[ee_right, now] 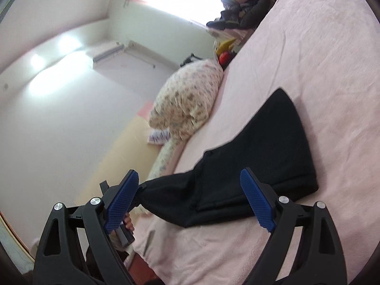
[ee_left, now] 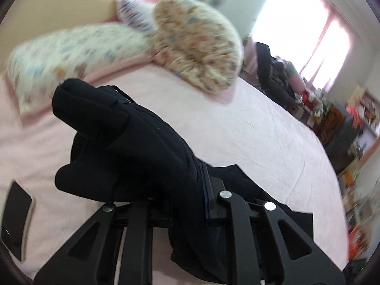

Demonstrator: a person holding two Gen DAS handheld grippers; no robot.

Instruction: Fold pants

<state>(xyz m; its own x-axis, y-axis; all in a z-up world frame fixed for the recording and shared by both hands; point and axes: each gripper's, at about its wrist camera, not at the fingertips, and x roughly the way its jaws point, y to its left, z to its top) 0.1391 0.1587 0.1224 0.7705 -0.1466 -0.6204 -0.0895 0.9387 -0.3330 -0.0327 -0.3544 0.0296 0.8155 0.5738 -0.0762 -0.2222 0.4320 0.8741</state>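
I am holding the black pants (ee_left: 133,152) in my left gripper (ee_left: 187,204), jaws clamped on the fabric, which is bunching up and over the fingers above the pink bed sheet (ee_left: 249,142). My right gripper (ee_right: 190,197) is standing wide apart with nothing between its blue pads (ee_right: 257,201). The far end of the pants is lying flat on the sheet, near the patterned pillow (ee_right: 187,99).

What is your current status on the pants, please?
Left gripper shut on black pants, lifted. Right gripper open, empty. Phone on bed, clear.
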